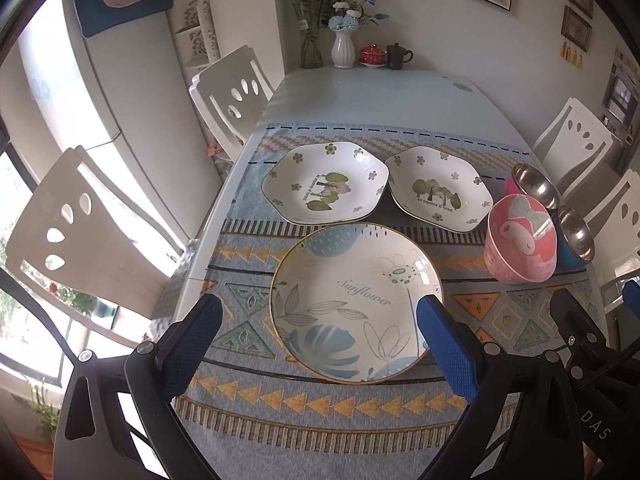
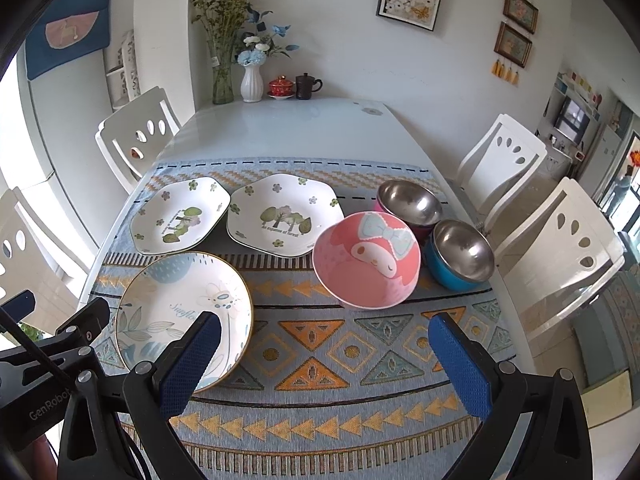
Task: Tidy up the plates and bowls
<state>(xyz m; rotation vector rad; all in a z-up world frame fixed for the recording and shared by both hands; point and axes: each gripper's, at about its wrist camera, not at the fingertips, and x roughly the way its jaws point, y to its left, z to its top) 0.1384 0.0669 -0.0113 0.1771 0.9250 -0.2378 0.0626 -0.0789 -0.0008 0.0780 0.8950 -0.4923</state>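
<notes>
A patterned blue and orange cloth [image 2: 320,344] covers the near part of the pale surface [image 2: 288,124], and all the dishes sit on it. Nearest the camera on the left lies a round plate [image 1: 356,300] with blue leaves and the word "Sunflower", flat on the cloth. Behind it are two white hexagonal plates printed with trees and small green flowers: the left hexagonal plate [image 1: 324,182] and the right hexagonal plate [image 1: 440,190], side by side with their edges meeting or overlapping. To the right stands a pink cartoon bowl [image 2: 366,260], tilted so that its inside faces the camera. Behind it is a steel bowl with a magenta outside [image 2: 410,204], and just beside that a steel bowl with a blue outside [image 2: 462,254]; the three bowls crowd close together. The left gripper [image 1: 320,320] hovers with its blue-padded fingers spread wide on either side of the round plate, holding nothing. The right gripper [image 2: 326,344] is likewise spread wide and empty above the bare cloth in front of the pink bowl, its left finger overlapping the round plate in the view. At the far end of the surface stand a white vase [image 2: 251,82] of flowers, a red lidded cup [image 2: 281,87] and a dark mug [image 2: 306,85].
</notes>
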